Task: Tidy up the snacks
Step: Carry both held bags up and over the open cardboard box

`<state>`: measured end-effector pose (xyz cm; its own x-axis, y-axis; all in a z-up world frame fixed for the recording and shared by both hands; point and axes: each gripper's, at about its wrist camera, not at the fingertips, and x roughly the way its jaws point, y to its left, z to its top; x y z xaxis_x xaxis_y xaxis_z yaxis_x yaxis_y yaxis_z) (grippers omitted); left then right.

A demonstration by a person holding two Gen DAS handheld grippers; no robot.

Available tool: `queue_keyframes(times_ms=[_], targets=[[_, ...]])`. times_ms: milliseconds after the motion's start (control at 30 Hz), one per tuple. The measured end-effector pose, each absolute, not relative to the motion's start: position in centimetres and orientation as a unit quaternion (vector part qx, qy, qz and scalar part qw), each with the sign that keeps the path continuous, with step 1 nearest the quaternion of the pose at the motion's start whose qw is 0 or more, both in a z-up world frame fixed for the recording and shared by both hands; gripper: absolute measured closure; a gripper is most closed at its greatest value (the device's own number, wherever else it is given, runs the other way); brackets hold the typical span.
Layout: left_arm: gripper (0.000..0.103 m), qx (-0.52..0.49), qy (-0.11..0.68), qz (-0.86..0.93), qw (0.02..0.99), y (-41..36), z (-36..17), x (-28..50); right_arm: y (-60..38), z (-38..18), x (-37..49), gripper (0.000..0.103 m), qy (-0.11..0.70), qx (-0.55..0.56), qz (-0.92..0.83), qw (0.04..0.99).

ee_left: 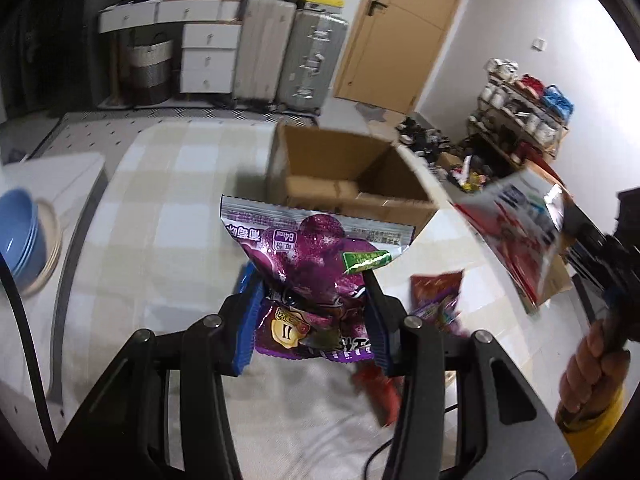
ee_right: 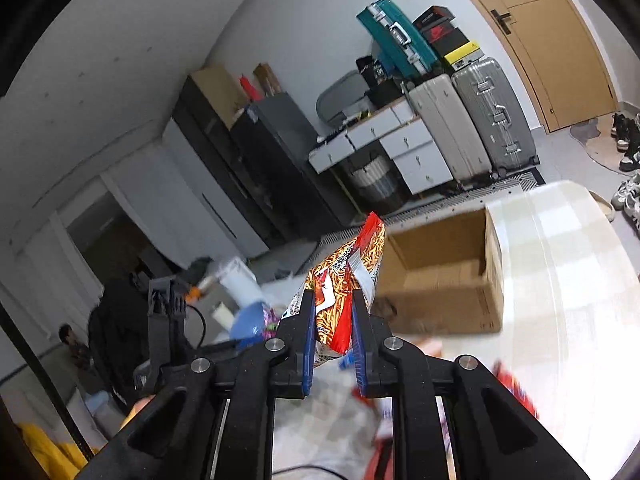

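Left gripper [ee_left: 310, 304] fingers [ee_left: 250, 300] clamp a purple snack packet [ee_left: 316, 264], held clear above the checked counter [ee_left: 160, 208]. Right gripper [ee_right: 332, 316] fingers [ee_right: 308, 320] are pressed together on a red noodle-snack packet [ee_right: 348, 276], also lifted. An open cardboard box [ee_left: 352, 168] sits at the counter's far edge, its interior unobstructed. More packets [ee_left: 436, 292] lie near the right edge.

Stacked blue bowls [ee_left: 18, 236] sit at the left; two suitcases [ee_left: 288, 56] stand far off beside a wooden door [ee_left: 404, 32].
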<state>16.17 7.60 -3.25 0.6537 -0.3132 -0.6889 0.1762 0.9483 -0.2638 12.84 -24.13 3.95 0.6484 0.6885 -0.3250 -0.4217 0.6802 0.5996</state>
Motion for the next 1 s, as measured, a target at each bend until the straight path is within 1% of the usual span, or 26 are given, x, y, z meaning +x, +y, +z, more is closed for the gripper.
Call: queue_keyframes(times_ms=[233,433,600,767,900,1000], targets=[[0.060,-0.072,0.387,-0.155,0.906,5.9,0.6,21.6,-24.7,6.2,18.5,0.088,0.265,0.252,0.310,0.878],[0.060,-0.055,0.397,-0.163,0.901,3.2,1.7,28.1,-24.5,5.7,23.8,0.088,0.280,0.243,0.292,0.882],[0.060,-0.040,0.411,-0.155,0.897,0.6,0.4,34.1,-24.3,3.5,27.4,0.088,0.291,0.238,0.272,0.886],[0.060,-0.042,0.439,-0.142,0.886,-0.6,-2.3,38.9,-24.2,0.7,30.4,0.088,0.310,0.237,0.259,0.883],[0.060,-0.041,0.452,-0.134,0.881,-0.9,-4.3,41.1,-23.9,-0.8,31.8,0.088,0.320,0.226,0.256,0.884],[0.060,-0.035,0.459,-0.138,0.877,-1.1,-5.6,41.2,-23.4,-1.7,31.8,0.088,0.326,0.211,0.250,0.887]])
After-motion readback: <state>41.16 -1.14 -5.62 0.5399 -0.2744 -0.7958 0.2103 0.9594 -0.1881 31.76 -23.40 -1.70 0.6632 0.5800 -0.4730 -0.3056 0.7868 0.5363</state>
